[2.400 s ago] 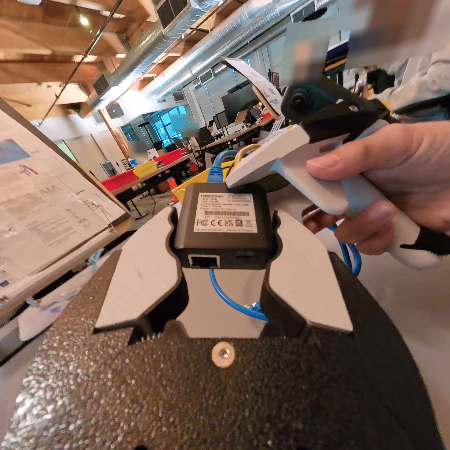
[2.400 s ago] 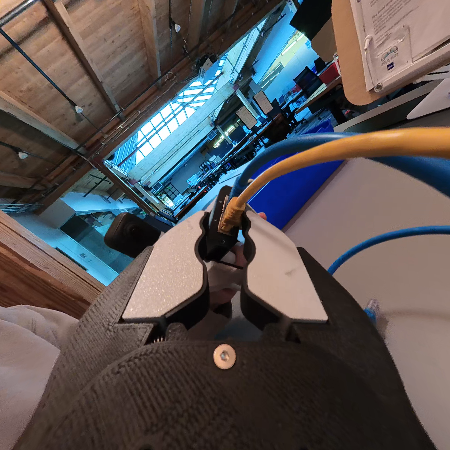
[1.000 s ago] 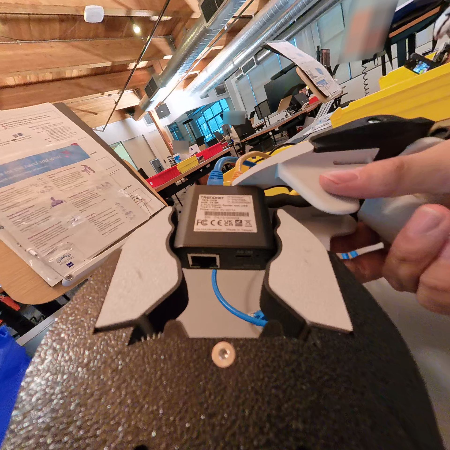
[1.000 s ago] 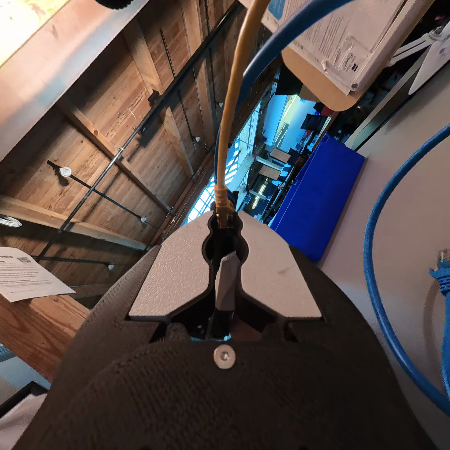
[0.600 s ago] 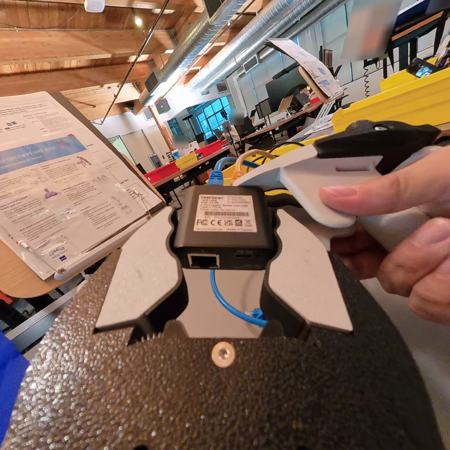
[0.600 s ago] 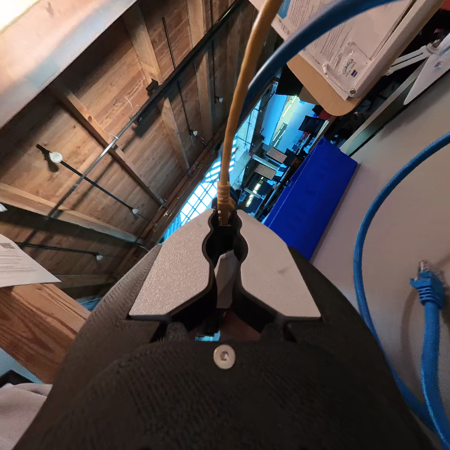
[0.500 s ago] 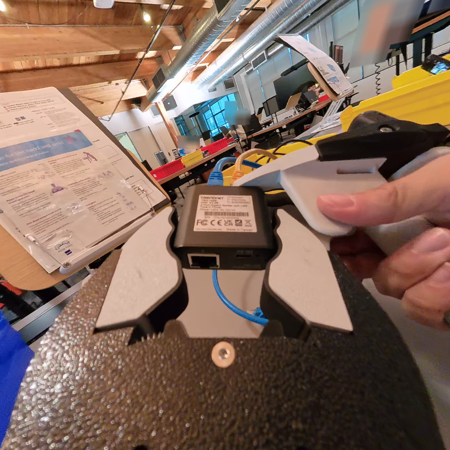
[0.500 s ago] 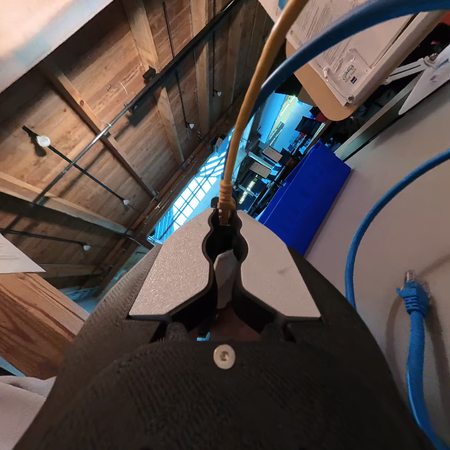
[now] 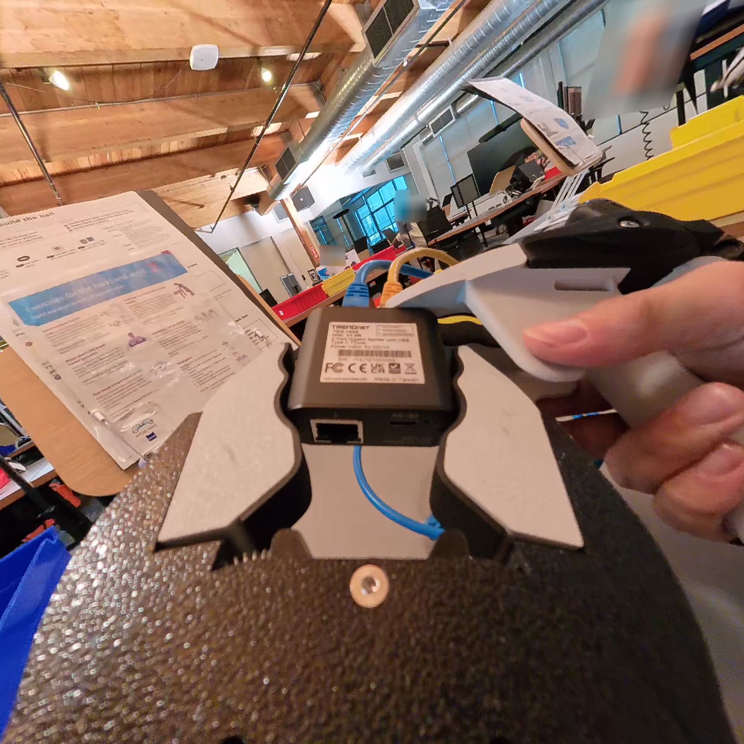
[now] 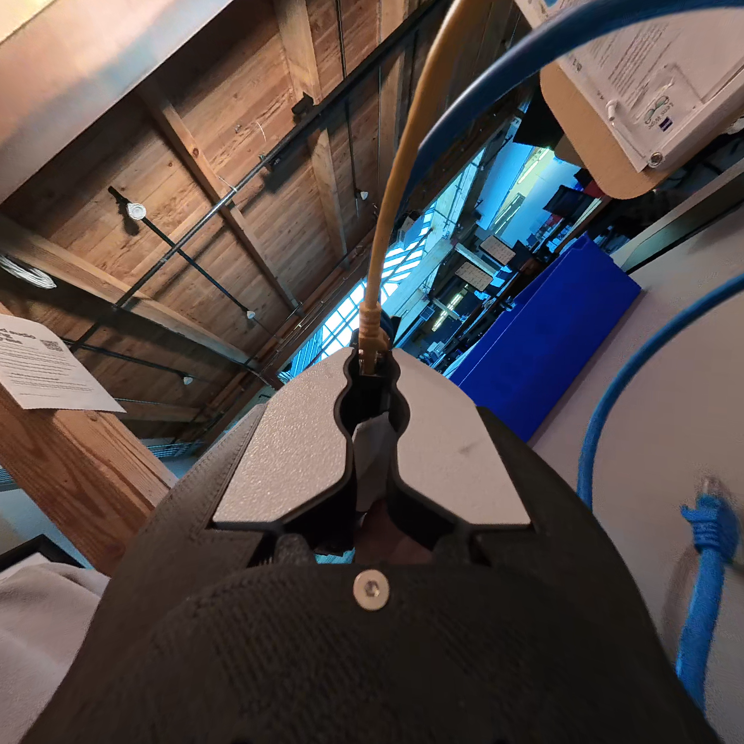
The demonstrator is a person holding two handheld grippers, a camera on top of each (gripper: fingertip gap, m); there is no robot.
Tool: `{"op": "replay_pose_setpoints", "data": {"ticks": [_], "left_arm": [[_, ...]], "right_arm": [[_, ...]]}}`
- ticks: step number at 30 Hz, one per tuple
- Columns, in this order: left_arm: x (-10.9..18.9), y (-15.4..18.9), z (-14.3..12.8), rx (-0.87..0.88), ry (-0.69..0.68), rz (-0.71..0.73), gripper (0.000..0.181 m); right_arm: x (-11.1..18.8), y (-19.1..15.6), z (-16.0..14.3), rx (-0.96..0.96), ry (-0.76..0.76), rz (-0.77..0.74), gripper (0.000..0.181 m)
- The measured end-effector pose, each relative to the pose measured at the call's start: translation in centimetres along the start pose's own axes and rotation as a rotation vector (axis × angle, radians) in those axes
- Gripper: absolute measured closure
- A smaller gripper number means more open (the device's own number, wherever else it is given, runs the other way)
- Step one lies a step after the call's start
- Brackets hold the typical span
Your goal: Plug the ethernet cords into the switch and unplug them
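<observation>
switch [image 9: 372,362]: black, label up | blue cord [image 9: 356,288], yellow cord [image 9: 392,288]: plugged in far side

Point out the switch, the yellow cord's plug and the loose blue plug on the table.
switch [image 9: 370,362]: left wrist view, on its labelled top face.
yellow cord's plug [image 10: 369,331]: right wrist view, on its boot.
loose blue plug [image 10: 706,523]: right wrist view, on its ribbed boot.

Hidden behind the switch [image 9: 368,362] at 12 o'clock: far ports taking blue plug [image 9: 356,290] and yellow plug [image 9: 389,289]. Cut off at 3 o'clock: hand [image 9: 664,386]. Motion-blurred at 4 o'clock: loose blue connector [image 10: 710,519].
</observation>
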State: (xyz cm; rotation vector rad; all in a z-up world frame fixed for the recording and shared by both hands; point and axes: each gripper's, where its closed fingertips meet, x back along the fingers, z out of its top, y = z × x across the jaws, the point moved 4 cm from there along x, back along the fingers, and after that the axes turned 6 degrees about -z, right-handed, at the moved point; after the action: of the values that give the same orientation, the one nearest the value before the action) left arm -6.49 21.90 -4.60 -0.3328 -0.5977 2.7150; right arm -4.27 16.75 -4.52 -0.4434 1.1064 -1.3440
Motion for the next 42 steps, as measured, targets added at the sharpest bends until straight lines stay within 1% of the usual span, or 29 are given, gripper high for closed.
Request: {"op": "replay_pose_setpoints", "data": {"ticks": [4,5,7,11,12,13,14,16,17,18,20,21,23,25,27,28,31,33,35,37,38,40,41,42], "left_arm": [[0.0,0.0,0.0,0.0,0.003,0.001,0.109],[0.0,0.0,0.0,0.0,-0.001,0.002,0.109],[-0.1,0.1,-0.3,-0.015,-0.016,0.013,0.109],[-0.2,0.2,-0.3,-0.011,-0.013,0.035,0.109],[-0.2,0.1,-0.3,-0.003,-0.005,0.039,0.109],[0.0,-0.3,-0.5,0.011,-0.01,0.064,0.109],[0.3,-1.2,-0.9,0.042,-0.019,0.102,0.109],[0.8,-2.3,-0.9,0.108,0.008,0.109,0.109],[0.8,-2.5,-0.4,0.114,0.022,0.111,0.108],[0.7,-2.5,0.0,0.121,0.029,0.108,0.108],[0.9,-2.8,0.4,0.115,0.033,0.116,0.109],[1.2,-3.2,0.6,0.101,0.034,0.13,0.109],[1.9,-4.5,0.7,0.084,0.032,0.168,0.108],[2.9,-6.2,0.8,0.089,0.039,0.216,0.108],[3.7,-7.5,0.8,0.106,0.039,0.245,0.108],[4.0,-8.0,0.7,0.108,0.037,0.256,0.108],[4.2,-8.4,0.4,0.114,0.028,0.249,0.108],[4.1,-8.3,0.2,0.105,0.022,0.24,0.108],[3.9,-8.0,0.1,0.105,0.016,0.213,0.109],[3.8,-7.8,0.0,0.111,0.019,0.204,0.109],[3.6,-7.7,-0.2,0.119,0.017,0.192,0.108],[3.4,-7.4,-0.6,0.13,0.013,0.182,0.108],[3.3,-7.3,-0.8,0.139,0.011,0.174,0.109],[3.2,-7.1,-1.0,0.151,0.008,0.166,0.109]], "right_arm": [[0.0,0.0,-0.1,-0.012,0.006,-0.009,0.169],[0.0,0.1,-0.1,-0.006,0.001,-0.032,0.169],[0.1,0.1,-0.1,0.037,-0.007,-0.069,0.17],[0.2,0.1,0.2,0.102,-0.011,-0.074,0.169],[0.4,0.1,0.9,0.104,0.027,-0.074,0.17],[0.9,0.1,2.1,0.124,0.084,-0.085,0.17],[1.4,0.1,3.3,0.179,0.089,-0.094,0.17],[1.5,0.2,3.3,0.344,-0.032,-0.153,0.17],[1.5,-0.4,3.2,0.387,-0.042,-0.145,0.17],[1.4,-1.0,3.0,0.416,-0.085,-0.129,0.17],[1.4,-1.9,3.3,0.489,-0.195,-0.134,0.17],[1.7,-2.7,3.7,0.52,-0.252,-0.107,0.17],[2.6,-3.9,5.4,0.612,-0.329,-0.139,0.171],[3.6,-4.8,6.9,0.699,-0.45,-0.171,0.17],[4.5,-5.0,8.8,0.785,-0.563,-0.24,0.17],[4.9,-4.9,10.2,0.828,-0.595,-0.285,0.17],[6.1,-3.5,14.7,0.849,-0.697,-0.403,0.17],[6.8,-2.0,18.1,0.818,-0.696,-0.495,0.17],[8.1,0.4,20.7,0.722,-0.742,-0.596,0.169],[9.1,3.4,23.4,0.684,-0.704,-0.716,0.169],[9.6,4.9,24.2,0.627,-0.699,-0.75,0.169],[10.2,7.8,25.1,0.5,-0.705,-0.77,0.169],[10.3,9.3,25.7,0.486,-0.657,-0.805,0.169],[10.5,10.7,25.9,0.469,-0.644,-0.834,0.168]]}}
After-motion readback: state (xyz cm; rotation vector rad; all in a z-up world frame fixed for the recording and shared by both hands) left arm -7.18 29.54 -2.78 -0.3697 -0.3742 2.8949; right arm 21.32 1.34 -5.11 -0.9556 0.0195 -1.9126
